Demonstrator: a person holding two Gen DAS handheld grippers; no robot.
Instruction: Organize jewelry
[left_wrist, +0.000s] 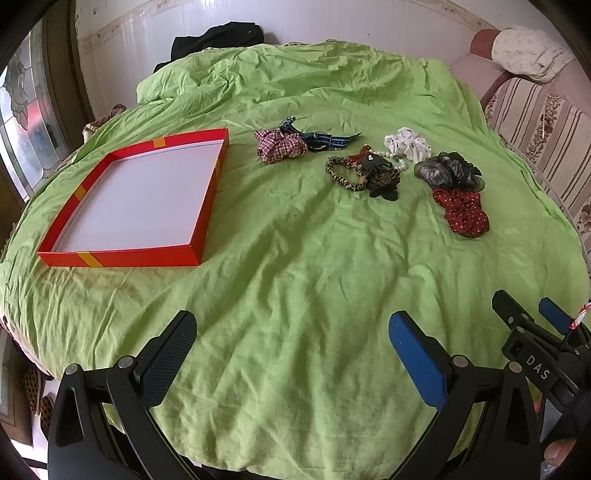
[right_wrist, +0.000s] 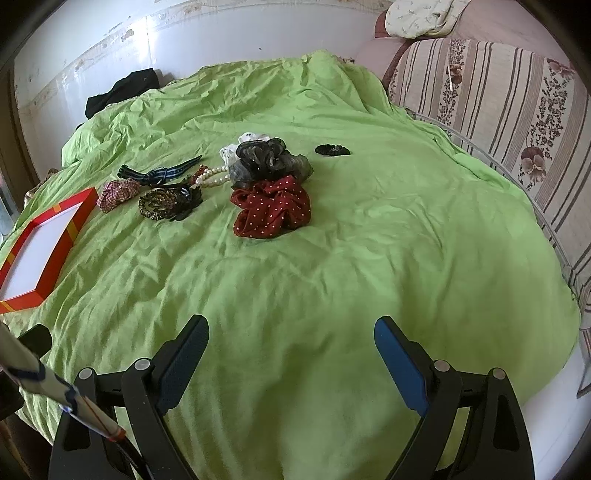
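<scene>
A shallow red box (left_wrist: 199, 221) with a white floor lies empty on the green sheet at the left; it also shows in the right wrist view (right_wrist: 75, 225). Right of it lie hair accessories: a plaid scrunchie (left_wrist: 280, 146), a blue striped band (left_wrist: 321, 140), a leopard band and black clip (left_wrist: 364, 173), pearls (right_wrist: 212, 179), a white scrunchie (left_wrist: 406, 144), a grey scrunchie (right_wrist: 271, 160) and a red dotted scrunchie (right_wrist: 271, 206). My left gripper (left_wrist: 291, 354) is open and empty near the bed's front. My right gripper (right_wrist: 291, 354) is open and empty, well short of the red scrunchie.
A small dark scrunchie (right_wrist: 332, 149) lies apart at the far right. Black cloth (left_wrist: 218, 38) sits at the bed's far edge by the wall. A striped floral sofa (right_wrist: 498, 110) runs along the right side. A window (left_wrist: 26, 129) is at the left.
</scene>
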